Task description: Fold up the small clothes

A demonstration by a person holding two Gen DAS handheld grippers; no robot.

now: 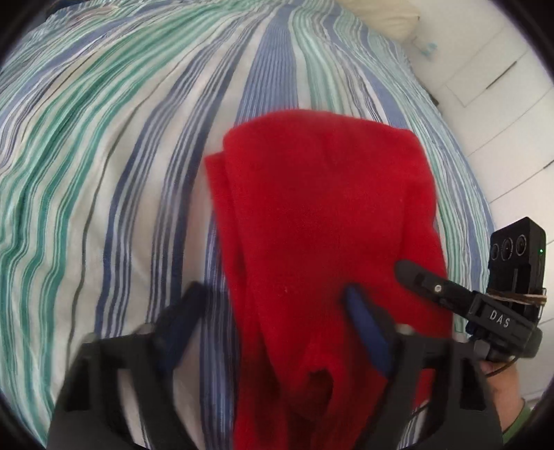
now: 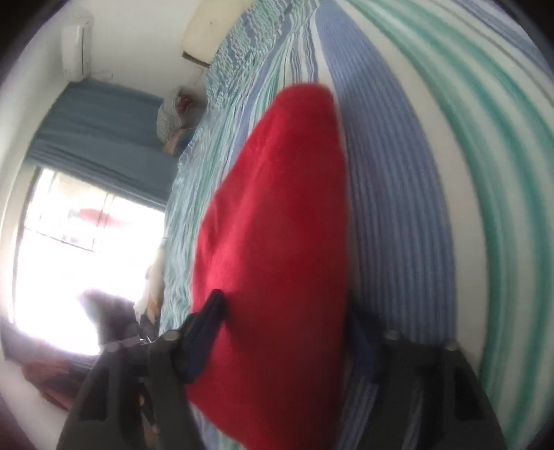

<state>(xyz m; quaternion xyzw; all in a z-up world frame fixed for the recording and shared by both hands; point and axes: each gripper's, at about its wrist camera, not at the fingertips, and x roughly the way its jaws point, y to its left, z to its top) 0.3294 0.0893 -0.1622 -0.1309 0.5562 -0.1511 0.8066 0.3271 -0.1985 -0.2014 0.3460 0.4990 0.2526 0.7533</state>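
Observation:
A red garment lies folded lengthwise on the striped bed sheet. My left gripper straddles its near end. The blue-padded right finger lies against the cloth, while the left finger stands a little apart over the sheet. One finger of my right gripper reaches onto the garment's right edge, with a hand behind it. In the right wrist view, which is blurred, the red garment fills the gap of my right gripper and both pads touch it.
A cream pillow sits at the head of the bed, with white cupboard doors beside it. On the other side are a bright window, a blue curtain, a wall air conditioner and a bundle.

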